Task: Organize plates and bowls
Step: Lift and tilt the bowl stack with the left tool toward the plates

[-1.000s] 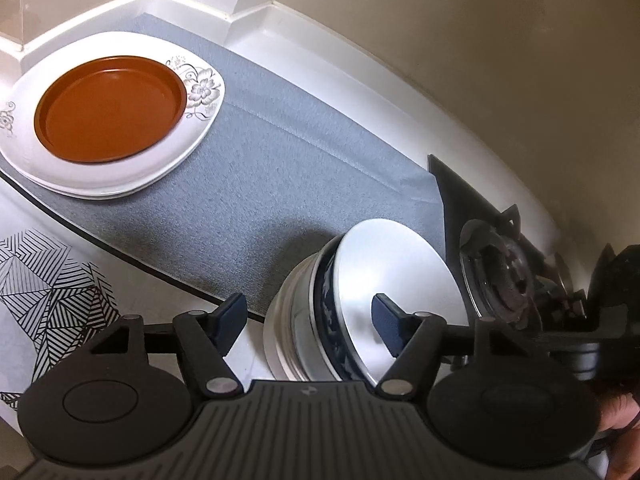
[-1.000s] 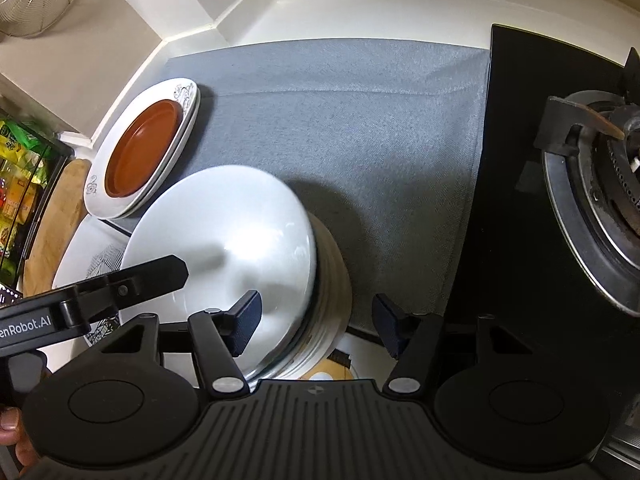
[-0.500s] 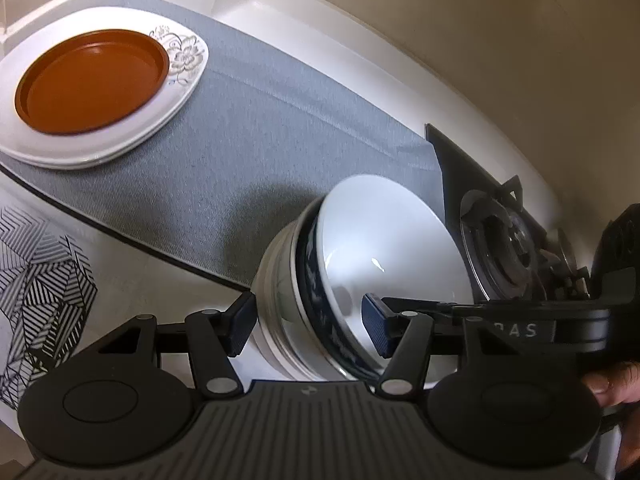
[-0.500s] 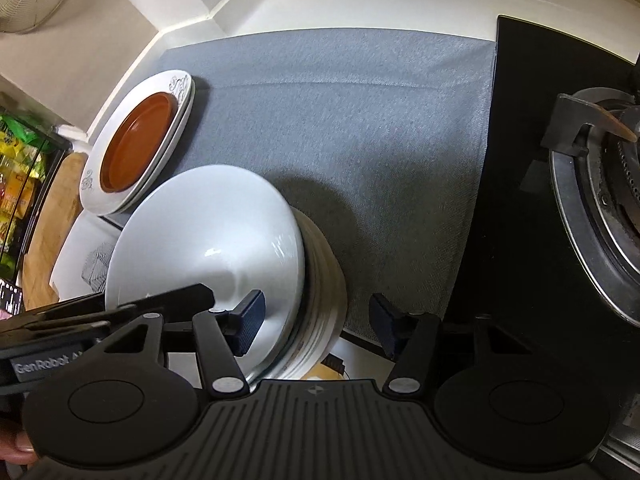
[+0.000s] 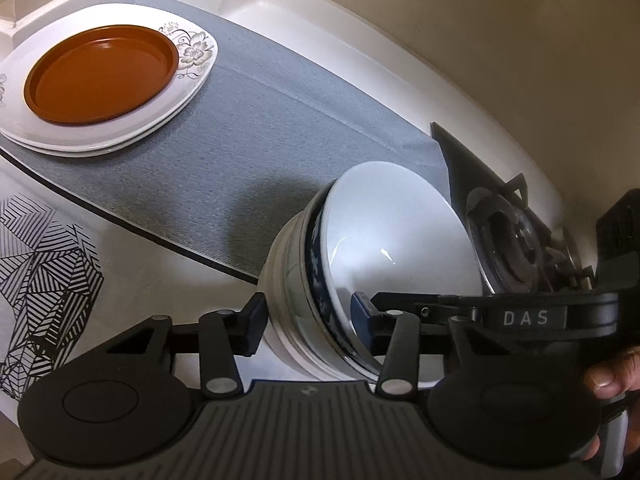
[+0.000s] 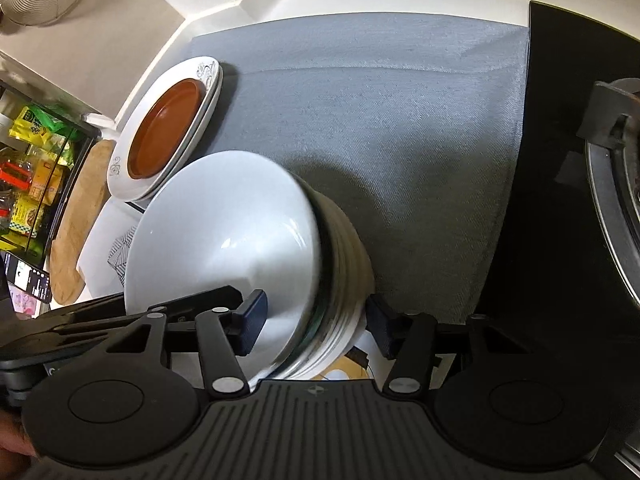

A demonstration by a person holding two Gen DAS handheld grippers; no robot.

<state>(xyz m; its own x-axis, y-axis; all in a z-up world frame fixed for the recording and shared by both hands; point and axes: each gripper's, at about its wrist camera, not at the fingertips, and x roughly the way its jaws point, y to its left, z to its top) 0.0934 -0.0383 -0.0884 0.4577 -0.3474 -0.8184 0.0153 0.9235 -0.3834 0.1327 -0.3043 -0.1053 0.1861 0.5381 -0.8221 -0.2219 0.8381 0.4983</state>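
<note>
A stack of nested bowls (image 5: 392, 232) (image 6: 224, 220) stands at the near edge of the grey mat (image 5: 240, 128), with a white bowl on top and a blue-patterned bowl (image 5: 318, 272) under it. My left gripper (image 5: 308, 320) straddles the stack's near-left wall. Its jaws are closing, one pad on the outer wall and one inside the top bowl. My right gripper (image 6: 314, 316) holds the opposite wall the same way, its jaws closing a little. A brown plate (image 5: 100, 74) (image 6: 164, 128) lies on white flowered plates (image 5: 120, 140) at the mat's far left.
A gas stove burner (image 5: 516, 248) (image 6: 616, 200) on black glass (image 6: 560, 240) sits close to the right of the stack. A black-and-white patterned sheet (image 5: 44, 264) lies left of it. A wooden board (image 6: 76, 216) and shelves of packets are beyond the counter's left edge.
The left gripper's jaws have narrowed onto the stack's wall. The right gripper's body has come into the left wrist view, beside the stack. The stack stays at the mat's edge.
</note>
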